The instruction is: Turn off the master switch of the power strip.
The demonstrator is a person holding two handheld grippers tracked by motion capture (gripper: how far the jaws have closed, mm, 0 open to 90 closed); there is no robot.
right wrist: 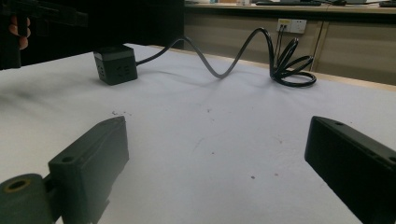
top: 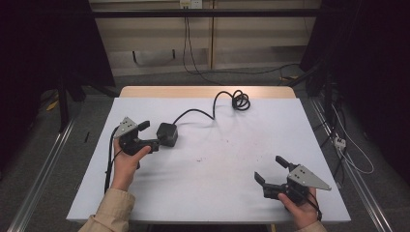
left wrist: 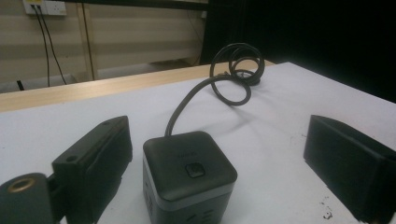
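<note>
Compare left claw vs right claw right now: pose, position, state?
The left claw sits at the cube, which stands between its jaws in the left gripper view, with gaps on both sides; the right claw has only bare table between its jaws. The left claw is mid-table on the left, pointing right; the right claw is near the front right corner, pointing left and away. Both are open, each held in one hand.

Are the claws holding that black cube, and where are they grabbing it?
Nothing is held. The left claw is open with the black cube between its jaws, not touching. The right claw is open over bare table.
</note>
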